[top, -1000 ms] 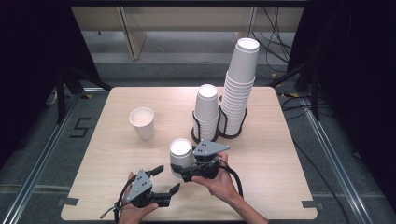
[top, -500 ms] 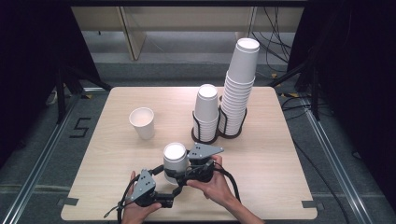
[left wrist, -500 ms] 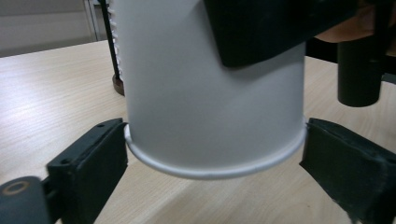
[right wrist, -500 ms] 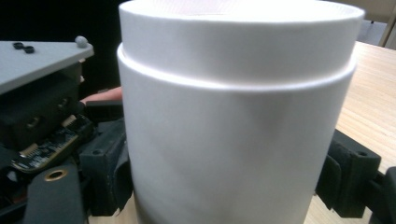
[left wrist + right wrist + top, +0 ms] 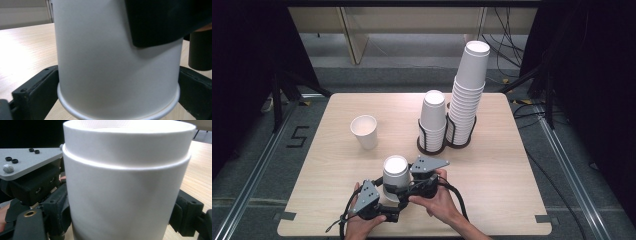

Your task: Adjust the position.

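White upside-down paper cup (image 5: 395, 172) near tabletop (image 5: 337, 150) front edge is being gripped by both left gripper (image 5: 384, 192) & right gripper (image 5: 404, 182); upright cup (image 5: 364, 131) sitting empty.

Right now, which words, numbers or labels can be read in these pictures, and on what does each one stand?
"5": black mark on the grey floor, left of the wooden table.
No print can be seen on the upside-down paper cups between the two grippers, on the upright paper cup, or on the two cup stacks in the black wire holder.
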A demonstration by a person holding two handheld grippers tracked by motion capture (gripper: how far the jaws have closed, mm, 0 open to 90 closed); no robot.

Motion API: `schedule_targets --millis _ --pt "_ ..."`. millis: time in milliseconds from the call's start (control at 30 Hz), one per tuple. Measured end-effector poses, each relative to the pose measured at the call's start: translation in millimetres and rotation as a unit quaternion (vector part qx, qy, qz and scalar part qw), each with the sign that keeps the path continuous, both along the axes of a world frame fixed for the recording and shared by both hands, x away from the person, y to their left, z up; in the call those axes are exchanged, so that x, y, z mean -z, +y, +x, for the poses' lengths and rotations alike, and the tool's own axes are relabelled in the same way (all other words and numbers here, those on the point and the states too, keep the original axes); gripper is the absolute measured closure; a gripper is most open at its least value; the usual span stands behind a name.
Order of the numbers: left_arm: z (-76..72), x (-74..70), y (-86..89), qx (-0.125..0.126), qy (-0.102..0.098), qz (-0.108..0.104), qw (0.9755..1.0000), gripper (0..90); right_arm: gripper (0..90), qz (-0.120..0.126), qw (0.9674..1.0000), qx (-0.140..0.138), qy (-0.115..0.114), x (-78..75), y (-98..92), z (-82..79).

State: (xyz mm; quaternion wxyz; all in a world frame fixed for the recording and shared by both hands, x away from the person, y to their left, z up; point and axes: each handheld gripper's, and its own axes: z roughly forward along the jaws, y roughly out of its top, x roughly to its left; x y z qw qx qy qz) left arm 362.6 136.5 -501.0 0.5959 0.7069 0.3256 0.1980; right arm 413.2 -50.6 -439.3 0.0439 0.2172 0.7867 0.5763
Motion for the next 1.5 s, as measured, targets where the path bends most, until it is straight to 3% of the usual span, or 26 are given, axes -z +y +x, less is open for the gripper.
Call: schedule_targets --millis 67,167,300,500,700,800,867,900,1000,1033,1167,1267,1333,1433,1500 --pt "-0.8 -0.9 -0.3 -0.004 0.002 0.008 1.0 0.0 19.8 0.001 1.0 0.0 0.0 0.0 -0.4 0.0" --pt "-0.6 -0.5 -0.8 -0.003 0.004 0.005 1.0 0.0 19.7 -0.004 1.0 0.007 0.006 -0.2 -1.9 -1.2" --pt "0.0 -0.5 -1.7 -0.004 0.012 -0.007 0.9999 0.0 19.8 0.01 0.9999 -0.002 0.001 2.6 0.3 -1.0" --pt "-0.4 -0.5 -2.4 -0.001 0.006 -0.01 0.9999 1.3 19.2 0.005 0.9999 -0.005 0.008 2.8 2.2 -4.2" --pt "-1.5 -1.7 -3.8 0.002 -0.001 0.008 1.0 7.5 15.8 -0.004 0.9999 -0.004 0.009 1.6 1.2 -3.5" --pt "-2.7 -4.1 -4.1 0.005 -0.008 0.035 0.9994 9.2 14.9 -0.017 0.9997 -0.009 0.016 -2.0 -0.8 -2.6" --pt "-2.1 -4.5 -5.1 0.013 -0.013 0.037 0.9991 10.0 14.7 -0.024 0.9997 -0.004 0.011 -5.7 -2.7 -3.1" --pt "-2.8 -5.4 -4.7 0.014 -0.012 0.05 0.9986 10.3 14.7 -0.028 0.9996 -0.002 0.003 -7.9 -4.0 -3.4" --pt "-2.6 -3.3 -5.6 0.019 -0.009 0.059 0.998 11.0 15.6 -0.025 0.9997 -0.002 0.004 -15.6 -8.4 -4.2" --pt "-2.6 -2.8 -6.5 0.021 -0.01 0.067 0.9975 11.3 15.7 -0.021 0.9998 -0.003 -0.007 -18.7 -10.9 -2.0" --pt "-3.1 -2.2 -8.6 0.028 -0.015 0.094 0.995 11.7 17.3 -0.028 0.9996 -0.003 0.003 -32.2 -20.9 -1.9" --pt "-3.0 -2.1 -11.2 0.033 -0.015 0.095 0.9948 11.8 20.5 -0.033 0.9994 -0.005 0.009 -35.1 -25.6 -1.1" --pt "-4.2 -2.8 -11.0 0.037 -0.018 0.107 0.9934 11.8 22.1 -0.042 0.9989 -0.012 0.013 -35.3 -29.8 0.5" --pt "-3.7 -2.2 -11.5 0.04 -0.019 0.101 0.9938 11.2 23.6 -0.041 0.9986 -0.017 0.03 -32.9 -32.8 2.4" --pt "-3.4 -2.3 -11.4 0.043 -0.024 0.086 0.995 9.7 24.9 -0.022 0.9984 -0.019 0.047 -33.4 -34.7 4.5"
